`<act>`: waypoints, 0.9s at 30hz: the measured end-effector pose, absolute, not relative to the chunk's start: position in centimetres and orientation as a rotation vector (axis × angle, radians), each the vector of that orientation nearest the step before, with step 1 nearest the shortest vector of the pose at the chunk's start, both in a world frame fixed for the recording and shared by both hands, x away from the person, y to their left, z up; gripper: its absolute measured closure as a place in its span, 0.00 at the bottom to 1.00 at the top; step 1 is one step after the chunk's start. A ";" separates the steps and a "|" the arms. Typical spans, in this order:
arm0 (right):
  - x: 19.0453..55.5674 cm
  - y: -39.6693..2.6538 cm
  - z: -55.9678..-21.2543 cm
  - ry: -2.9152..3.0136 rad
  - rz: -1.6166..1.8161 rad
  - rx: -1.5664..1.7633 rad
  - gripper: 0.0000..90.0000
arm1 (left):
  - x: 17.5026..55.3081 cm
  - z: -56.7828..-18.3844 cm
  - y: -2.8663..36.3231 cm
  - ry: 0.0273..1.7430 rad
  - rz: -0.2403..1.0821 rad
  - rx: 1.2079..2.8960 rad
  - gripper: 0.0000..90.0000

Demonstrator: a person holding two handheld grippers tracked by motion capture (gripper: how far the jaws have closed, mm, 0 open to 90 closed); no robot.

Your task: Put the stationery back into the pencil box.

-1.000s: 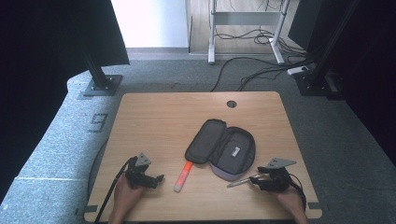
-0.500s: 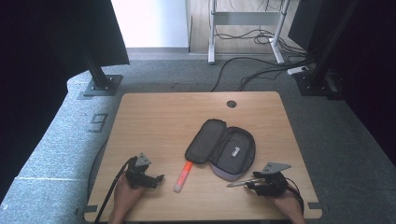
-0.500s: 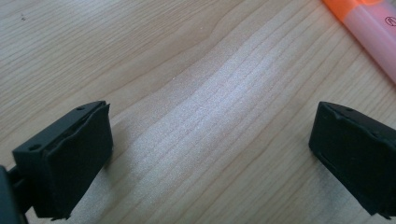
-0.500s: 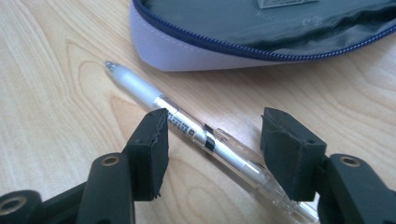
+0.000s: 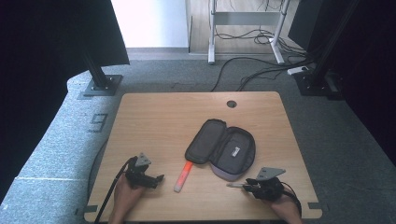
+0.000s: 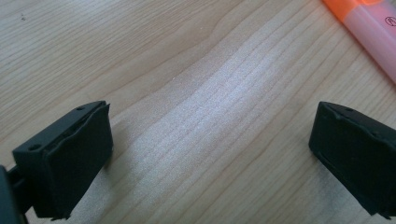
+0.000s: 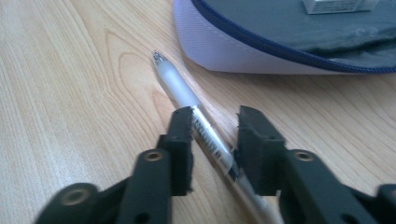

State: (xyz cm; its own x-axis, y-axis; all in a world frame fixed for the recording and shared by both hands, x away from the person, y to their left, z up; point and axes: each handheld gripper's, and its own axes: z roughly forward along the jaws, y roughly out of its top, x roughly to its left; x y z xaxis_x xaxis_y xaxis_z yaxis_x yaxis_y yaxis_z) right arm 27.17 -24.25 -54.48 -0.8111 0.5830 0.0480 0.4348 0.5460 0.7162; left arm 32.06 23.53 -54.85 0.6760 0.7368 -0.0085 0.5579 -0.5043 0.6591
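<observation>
Right gripper fingers just closed, now pinching the pen beside the pencil case; left gripper fingers spread, empty; pen ready for lifting.

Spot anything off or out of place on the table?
Nothing damaged or spilled. The pencil case lies unzipped and open, with an orange highlighter loose on the table beside it. The right hand-held gripper has just been closing around a white pen, which lies slanted between its jaws.
</observation>
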 end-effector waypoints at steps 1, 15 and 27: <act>27.2 -24.2 -54.5 2.595 1.123 0.861 0.78 | 32.1 -54.8 23.5 0.992 0.362 2.246 0.00; 27.0 -23.8 -54.5 2.652 1.172 0.836 0.86 | 32.1 -54.8 23.5 0.992 0.362 2.246 0.00; 26.8 -23.1 -54.1 2.660 1.185 0.812 0.86 | 32.1 -54.8 23.5 0.992 0.362 2.246 0.00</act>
State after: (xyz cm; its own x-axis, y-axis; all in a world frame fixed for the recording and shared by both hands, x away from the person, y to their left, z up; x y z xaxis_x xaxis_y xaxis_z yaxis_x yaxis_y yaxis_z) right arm 26.84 -23.09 -54.13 -0.8492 0.5175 0.1050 0.4242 0.5502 0.7192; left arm 32.05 23.52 -54.85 0.6759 0.7370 -0.0086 0.5580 -0.5040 0.6592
